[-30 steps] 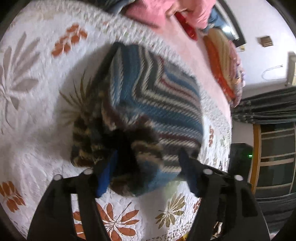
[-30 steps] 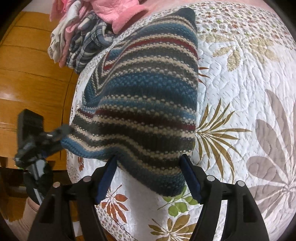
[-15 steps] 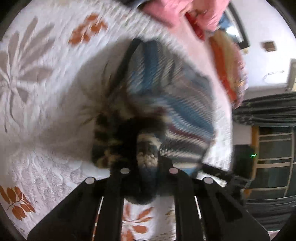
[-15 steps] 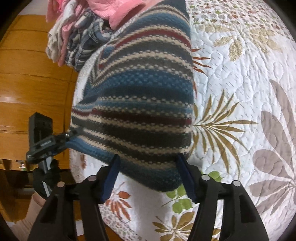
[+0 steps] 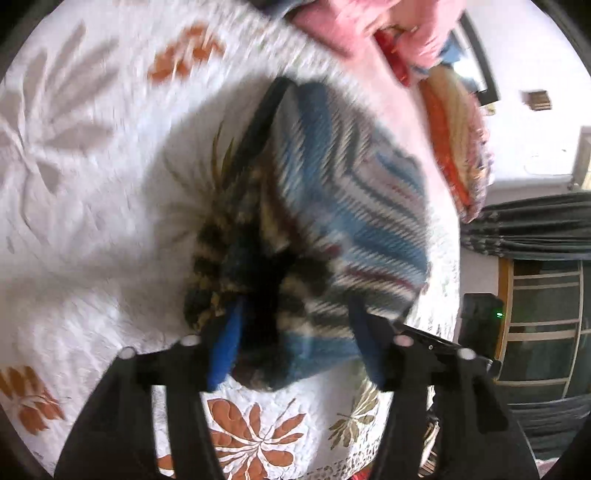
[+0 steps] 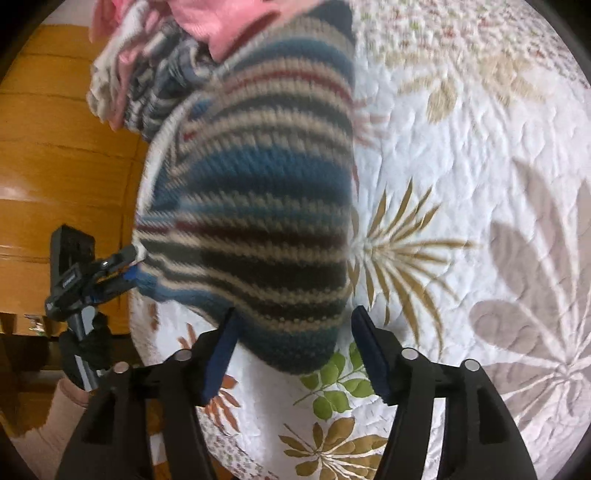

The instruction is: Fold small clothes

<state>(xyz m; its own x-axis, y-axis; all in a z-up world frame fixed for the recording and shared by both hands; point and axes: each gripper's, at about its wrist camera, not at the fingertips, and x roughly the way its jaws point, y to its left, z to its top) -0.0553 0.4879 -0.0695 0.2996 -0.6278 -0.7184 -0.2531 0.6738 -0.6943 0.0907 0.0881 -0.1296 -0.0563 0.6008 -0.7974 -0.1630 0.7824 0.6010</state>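
Lying on a leaf-print quilt [image 6: 461,155], striped knit garment [image 6: 258,206], right gripper [image 6: 293,350] jaws apart around its edge, left gripper [image 5: 295,332] jaws apart, right view alone showing wooden panel [image 6: 55,155], left view alone curtains [image 5: 524,225].

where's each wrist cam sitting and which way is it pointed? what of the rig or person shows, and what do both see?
Left wrist: sits behind the left gripper, looking down along its open fingers at the striped knit garment on the floral quilt; the other gripper's tip shows at right.
Right wrist: sits behind the right gripper, open, facing the same garment's other near corner; the left gripper and a pink sleeve show at left, wooden panelling behind.
Shared: garment, quilt, pink clothes pile.
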